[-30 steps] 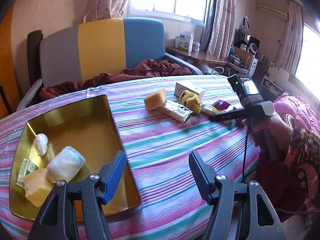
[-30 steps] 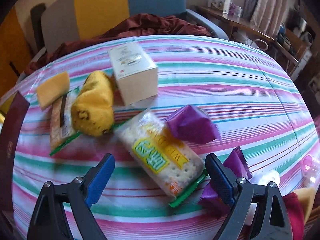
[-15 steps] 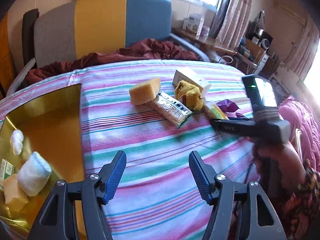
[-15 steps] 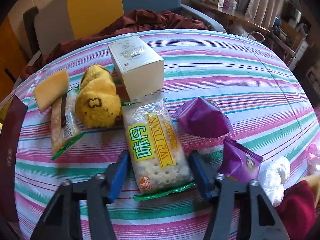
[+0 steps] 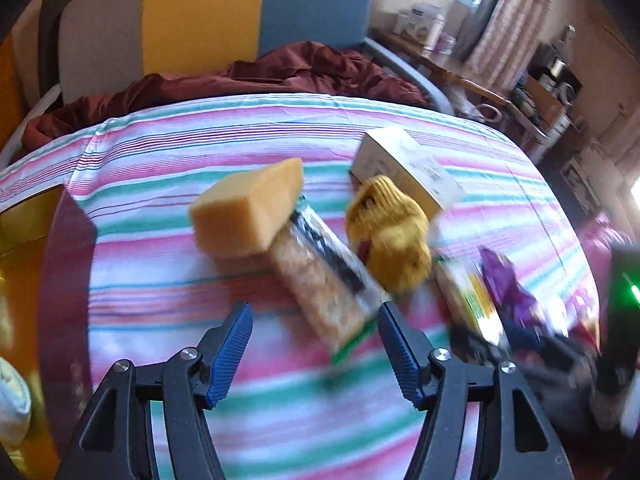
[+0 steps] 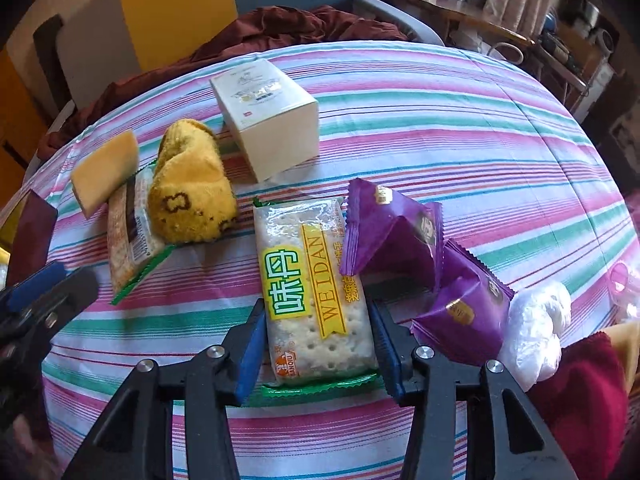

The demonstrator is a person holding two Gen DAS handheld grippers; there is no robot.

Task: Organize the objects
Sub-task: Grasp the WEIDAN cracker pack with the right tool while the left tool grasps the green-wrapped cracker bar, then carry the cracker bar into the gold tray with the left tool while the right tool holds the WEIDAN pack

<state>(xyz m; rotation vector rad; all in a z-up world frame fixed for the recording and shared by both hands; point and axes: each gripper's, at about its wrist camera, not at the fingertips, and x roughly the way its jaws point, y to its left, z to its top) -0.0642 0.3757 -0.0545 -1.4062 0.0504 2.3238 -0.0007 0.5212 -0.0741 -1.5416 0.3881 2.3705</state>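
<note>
My right gripper is shut on a Weidan cracker packet that lies on the striped tablecloth; it also shows in the left wrist view. My left gripper is open and empty, just in front of a second cracker packet, which also shows in the right wrist view. A yellow sponge rests on that packet's far end. A yellow cloth and a white box lie beyond.
Two purple snack packets and a white plastic wad lie right of the held packet. A gold tray sits at the table's left edge, with a white item in it. A striped chair stands behind the table.
My right gripper has closed on the Weidan packet. My left gripper has moved right and forward, from beside the tray toward the second cracker packet.
</note>
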